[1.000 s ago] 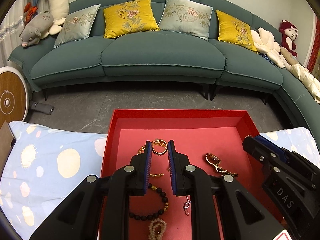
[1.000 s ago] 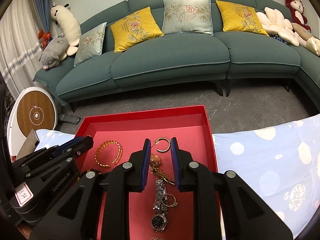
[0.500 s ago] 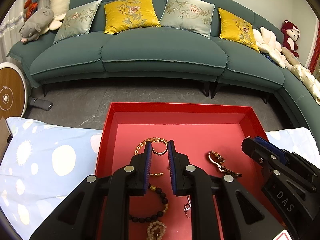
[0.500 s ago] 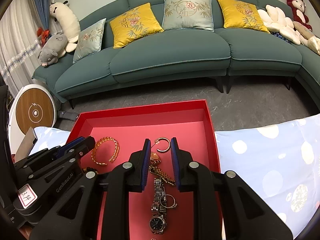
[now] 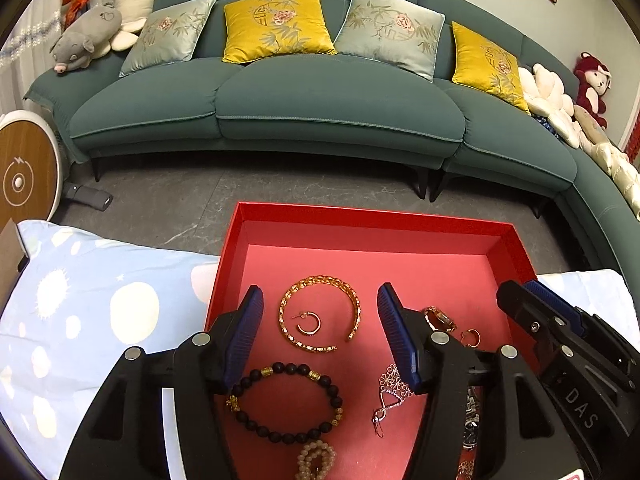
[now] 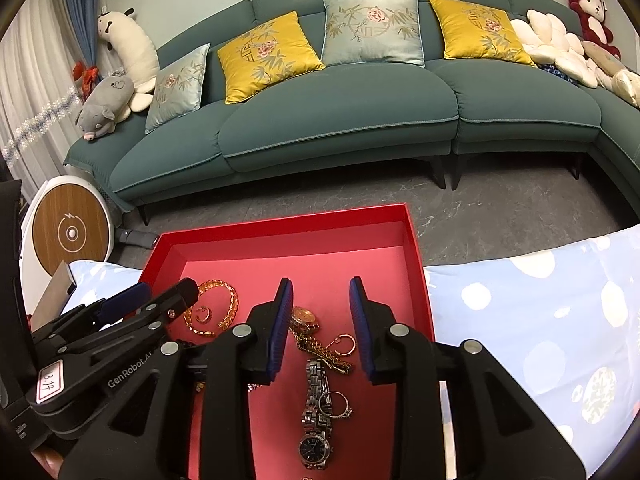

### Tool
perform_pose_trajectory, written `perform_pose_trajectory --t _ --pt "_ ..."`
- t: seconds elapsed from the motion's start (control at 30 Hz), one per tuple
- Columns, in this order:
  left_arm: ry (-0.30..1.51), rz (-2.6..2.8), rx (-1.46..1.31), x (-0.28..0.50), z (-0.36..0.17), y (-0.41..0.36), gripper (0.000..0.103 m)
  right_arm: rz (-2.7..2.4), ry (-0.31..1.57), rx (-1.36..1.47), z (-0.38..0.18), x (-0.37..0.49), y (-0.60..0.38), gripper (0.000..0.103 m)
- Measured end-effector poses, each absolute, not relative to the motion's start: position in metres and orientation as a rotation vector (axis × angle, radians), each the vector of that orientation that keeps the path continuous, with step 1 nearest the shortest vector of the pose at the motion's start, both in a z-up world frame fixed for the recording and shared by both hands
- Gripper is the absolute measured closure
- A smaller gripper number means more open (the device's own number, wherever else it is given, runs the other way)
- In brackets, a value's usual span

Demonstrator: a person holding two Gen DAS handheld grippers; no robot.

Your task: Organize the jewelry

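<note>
Two close wrist views, both over red tray [image 5: 516, 248], facing sofa [image 6: 340, 108].

Home living room, curved teal sofa [image 5: 320, 120], embroidered cushions [image 5: 278, 24], plush toys [image 6: 106, 106], curtains [image 6: 24, 92]

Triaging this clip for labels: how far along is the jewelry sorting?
Looks nearly done. Already in the red tray: gold chain bangle, small gold hoop earring, black bead bracelet, silver wristwatch, silver ring. In hand: nothing; left gripper and right gripper both hover open over the tray. Left: no jewelry visible on the blue spotted cloth.
</note>
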State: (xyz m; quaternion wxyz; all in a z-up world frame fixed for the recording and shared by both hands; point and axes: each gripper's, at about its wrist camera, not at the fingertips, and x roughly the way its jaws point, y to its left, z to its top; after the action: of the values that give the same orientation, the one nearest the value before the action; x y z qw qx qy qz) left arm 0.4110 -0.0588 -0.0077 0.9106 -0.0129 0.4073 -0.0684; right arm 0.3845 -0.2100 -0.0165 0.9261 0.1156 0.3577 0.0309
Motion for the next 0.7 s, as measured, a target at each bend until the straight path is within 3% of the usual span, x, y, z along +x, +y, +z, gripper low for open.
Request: perform_pose_trajectory --t 0.27,0.57,0.7 --pt "0.846 -0.138 0.026 0.397 0.001 -0.056 0.046 0.05 0.71 0.204 -0.007 0.372 -0.206 0.07" --pt "0.845 -0.097 0.023 0.351 0.049 -0.025 0.046 0.016 0.744 0.134 0.032 0.329 -0.195 0.069" --pt "0.822 -0.093 0.042 0.317 0.071 -0.017 0.046 0.016 0.725 0.126 0.056 0.298 -0.187 0.062"
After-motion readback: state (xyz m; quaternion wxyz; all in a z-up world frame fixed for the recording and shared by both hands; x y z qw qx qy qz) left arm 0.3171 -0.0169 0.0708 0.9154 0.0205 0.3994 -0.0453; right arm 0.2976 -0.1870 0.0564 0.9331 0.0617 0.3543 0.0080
